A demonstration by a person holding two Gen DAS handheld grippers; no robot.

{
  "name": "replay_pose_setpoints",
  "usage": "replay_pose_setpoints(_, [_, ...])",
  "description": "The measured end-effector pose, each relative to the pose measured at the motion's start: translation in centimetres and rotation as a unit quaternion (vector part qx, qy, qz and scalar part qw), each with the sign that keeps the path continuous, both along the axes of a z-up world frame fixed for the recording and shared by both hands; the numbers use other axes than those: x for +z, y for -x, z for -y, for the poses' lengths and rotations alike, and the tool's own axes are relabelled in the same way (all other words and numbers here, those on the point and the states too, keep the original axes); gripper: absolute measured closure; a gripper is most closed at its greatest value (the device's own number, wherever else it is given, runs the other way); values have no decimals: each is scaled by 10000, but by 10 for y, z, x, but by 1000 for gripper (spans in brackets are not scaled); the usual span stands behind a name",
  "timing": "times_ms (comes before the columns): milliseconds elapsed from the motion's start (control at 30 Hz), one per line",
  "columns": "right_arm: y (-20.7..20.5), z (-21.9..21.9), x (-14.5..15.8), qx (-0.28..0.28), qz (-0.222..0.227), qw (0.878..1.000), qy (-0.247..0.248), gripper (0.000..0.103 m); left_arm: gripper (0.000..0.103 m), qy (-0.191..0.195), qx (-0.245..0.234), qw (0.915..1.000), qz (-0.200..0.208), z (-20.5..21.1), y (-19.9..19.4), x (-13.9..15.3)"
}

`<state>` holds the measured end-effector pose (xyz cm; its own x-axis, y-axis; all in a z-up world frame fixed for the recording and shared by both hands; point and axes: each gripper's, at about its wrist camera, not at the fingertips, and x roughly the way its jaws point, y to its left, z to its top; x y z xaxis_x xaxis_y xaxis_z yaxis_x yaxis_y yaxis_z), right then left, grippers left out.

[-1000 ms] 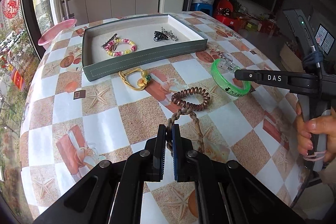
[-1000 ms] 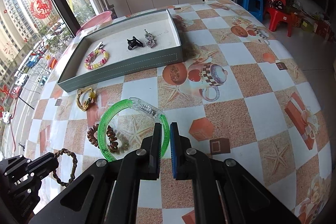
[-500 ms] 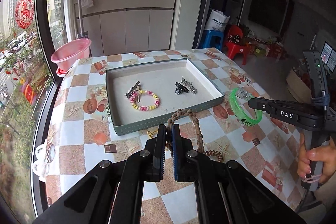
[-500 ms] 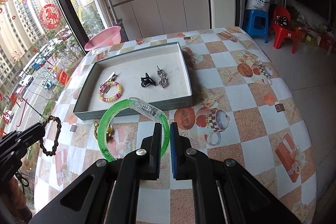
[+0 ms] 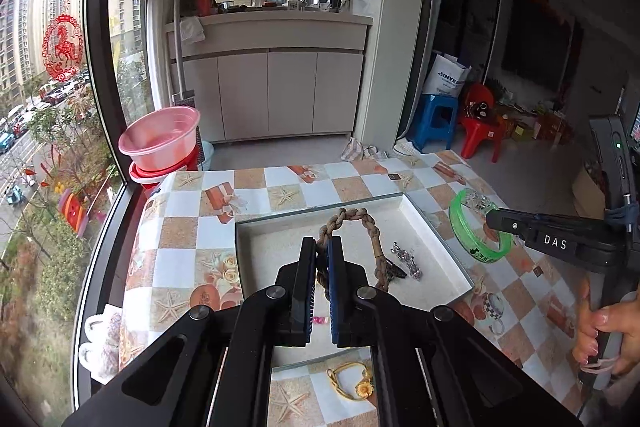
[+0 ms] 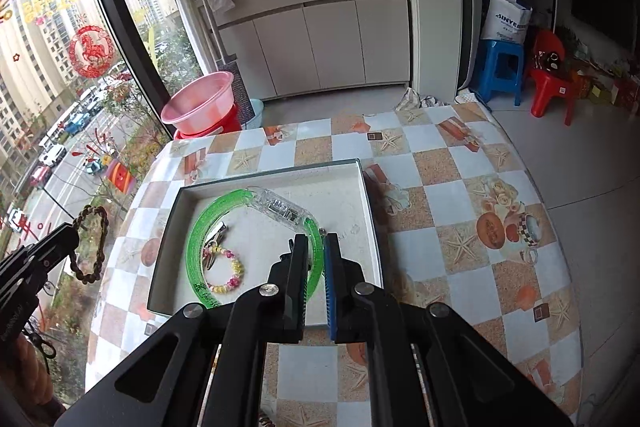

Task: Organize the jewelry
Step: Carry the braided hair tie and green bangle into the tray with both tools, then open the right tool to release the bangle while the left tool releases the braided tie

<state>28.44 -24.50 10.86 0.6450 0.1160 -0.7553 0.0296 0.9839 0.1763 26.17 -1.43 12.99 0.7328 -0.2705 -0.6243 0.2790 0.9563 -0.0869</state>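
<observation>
My left gripper [image 5: 321, 246] is shut on a brown braided bracelet [image 5: 370, 227] and holds it in the air above the grey tray [image 5: 452, 259]. The bracelet also shows in the right wrist view [image 6: 91, 247]. My right gripper [image 6: 316, 247] is shut on a green plastic bangle [image 6: 198, 239] with a clear clasp, held above the tray [image 6: 370, 227]. The bangle also shows in the left wrist view [image 5: 476, 239]. In the tray lie a pastel bead bracelet [image 6: 232, 273], a hair clip [image 6: 214, 231], a black claw clip [image 5: 396, 271] and a silver clip [image 5: 406, 259].
A yellow cord bracelet with a flower [image 5: 352, 383] lies on the checked tablecloth [image 6: 460, 247] in front of the tray. A coil hair tie [image 6: 264, 421] peeks out at the bottom edge. A pink basin [image 5: 160, 137] stands beyond the table by the window.
Both grippers have risen from the table and moved forward over the tray, carrying the braided bracelet and the green bangle. The coil hair tie stayed on the table.
</observation>
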Motion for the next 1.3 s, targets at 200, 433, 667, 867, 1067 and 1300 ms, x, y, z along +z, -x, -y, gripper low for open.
replay_pose_setpoints(200, [-45,-4,-18,-37,-142,9999,-23,95,84,-81,330,9992,-222,6,-52,-29])
replay_pose_setpoints(433, [-83,-5,-63,-129,-437,9989,-112,95,84,-206,519,9961,-689,12,-89,-87])
replay_pose_setpoints(667, [-106,2,-106,-367,-701,9968,-142,95,84,-485,541,9937,-854,23,-104,-123])
replay_pose_setpoints(867, [-109,2,-126,-384,-850,9956,58,95,84,-666,540,9919,-934,29,-106,-139])
replay_pose_setpoints(1067, [-110,-3,-130,-300,-877,9954,236,95,84,-909,550,9904,-882,34,-105,-146])
replay_pose_setpoints(1300, [-109,-4,-136,-277,-962,9946,262,92,84,-1100,598,9876,-941,36,-104,-153])
